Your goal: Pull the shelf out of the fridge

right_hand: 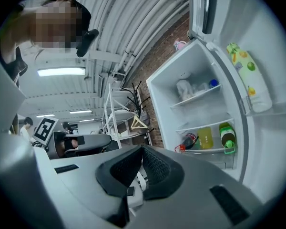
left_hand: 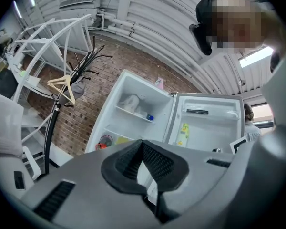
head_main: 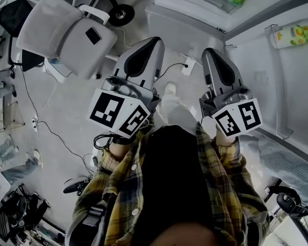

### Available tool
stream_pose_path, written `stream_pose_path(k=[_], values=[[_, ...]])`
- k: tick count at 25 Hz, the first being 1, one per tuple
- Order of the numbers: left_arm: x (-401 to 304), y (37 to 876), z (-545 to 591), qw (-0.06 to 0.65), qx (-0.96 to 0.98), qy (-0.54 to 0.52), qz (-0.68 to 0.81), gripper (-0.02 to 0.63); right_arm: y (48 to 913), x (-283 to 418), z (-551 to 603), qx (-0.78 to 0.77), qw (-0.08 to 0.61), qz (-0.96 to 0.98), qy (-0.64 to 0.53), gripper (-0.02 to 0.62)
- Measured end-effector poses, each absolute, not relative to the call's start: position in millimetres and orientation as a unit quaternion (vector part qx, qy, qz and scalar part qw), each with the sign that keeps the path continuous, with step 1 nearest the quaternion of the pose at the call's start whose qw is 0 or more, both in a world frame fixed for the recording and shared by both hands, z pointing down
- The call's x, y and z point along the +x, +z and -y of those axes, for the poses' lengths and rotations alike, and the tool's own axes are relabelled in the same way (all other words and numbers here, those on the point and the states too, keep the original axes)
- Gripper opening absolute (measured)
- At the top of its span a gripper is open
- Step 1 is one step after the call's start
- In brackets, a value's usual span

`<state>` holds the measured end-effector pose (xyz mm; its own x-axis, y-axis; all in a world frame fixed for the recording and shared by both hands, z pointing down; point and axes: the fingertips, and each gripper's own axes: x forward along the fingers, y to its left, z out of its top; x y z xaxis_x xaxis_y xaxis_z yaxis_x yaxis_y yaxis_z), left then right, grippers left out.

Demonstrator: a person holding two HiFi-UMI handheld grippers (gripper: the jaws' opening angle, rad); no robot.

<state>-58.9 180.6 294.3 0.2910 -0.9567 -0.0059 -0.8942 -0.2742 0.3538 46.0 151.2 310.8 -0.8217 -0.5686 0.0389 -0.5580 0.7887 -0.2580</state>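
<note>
The person stands facing an open fridge [right_hand: 167, 97] that backs onto a brick wall [left_hand: 81, 116], holding both tools out level in front of a plaid shirt [head_main: 223, 188]. The left tongs [left_hand: 144, 149] are clenched, pads pressed together with nothing between them. The right tongs [right_hand: 143, 151] are clenched and empty in the same way. In the head view the left tongs [head_main: 153, 44] and the right tongs [head_main: 211, 53] lie side by side, both pointing at the fridge and well short of it.

Inside the fridge, the upper shelf [right_hand: 196, 97] sits in place and carries a white thing that looks like a crumpled bag, though it is too small to be sure, with a small blue item just beside it. The lower shelf [right_hand: 203, 121] is also in place. Below it lie a dark bottle [right_hand: 189, 141] with a red end, a yellow container [right_hand: 205, 137] and a green bottle [right_hand: 227, 135] standing upright.

The fridge door [right_hand: 271, 42] is swung wide open, and its bin holds a pale yellow and green packet [right_hand: 250, 80]. To the left of the fridge stands a black coat rack [left_hand: 81, 66] with a wooden hanger [left_hand: 62, 87] on it. A grey chair [head_main: 66, 27] stands on the floor to the person's left.
</note>
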Motion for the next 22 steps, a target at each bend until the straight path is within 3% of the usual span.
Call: stream_pose_path(k=[22], values=[[-63, 294, -28, 0.138, 0.780, -0.110, 0.600, 0.003, 322, 45, 5, -0.278, 0.037, -0.945, -0.170, 0.018]])
